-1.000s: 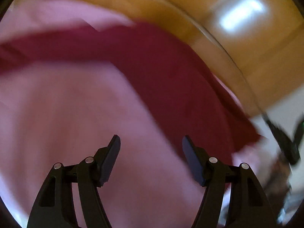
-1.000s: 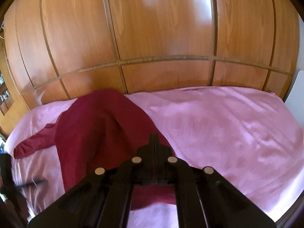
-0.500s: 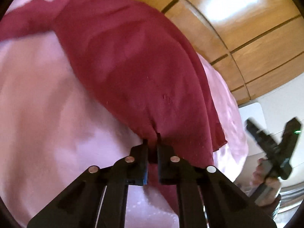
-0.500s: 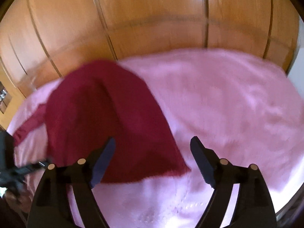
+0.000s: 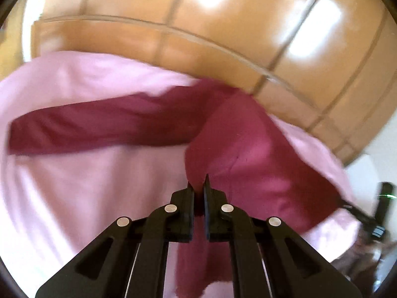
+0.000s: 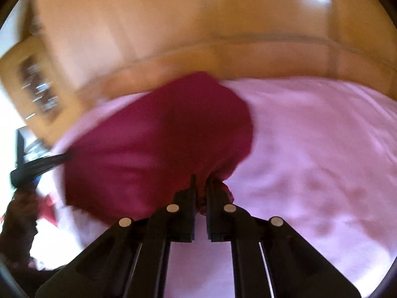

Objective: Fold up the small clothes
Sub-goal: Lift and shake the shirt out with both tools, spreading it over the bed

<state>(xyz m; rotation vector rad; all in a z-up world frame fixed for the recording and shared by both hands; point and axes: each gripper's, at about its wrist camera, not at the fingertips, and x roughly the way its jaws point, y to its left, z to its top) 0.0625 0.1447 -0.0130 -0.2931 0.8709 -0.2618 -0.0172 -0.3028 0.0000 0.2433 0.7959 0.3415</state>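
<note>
The left gripper [image 5: 198, 191] and the right gripper [image 6: 200, 186] each pinch an edge of the dark red top [image 5: 250, 154], which is over the pink bed sheet [image 5: 86, 186]. Half a second ago the right gripper was wide open, and now it is closed on the cloth.

- A home bedroom.
- A bed [image 6: 322, 136] spread with a pink sheet fills the lower part of both views.
- Glossy wooden wardrobe doors [image 5: 223, 24] stand right behind it.
- A blurred wooden shelf [image 6: 37, 92] sits at left.
</note>
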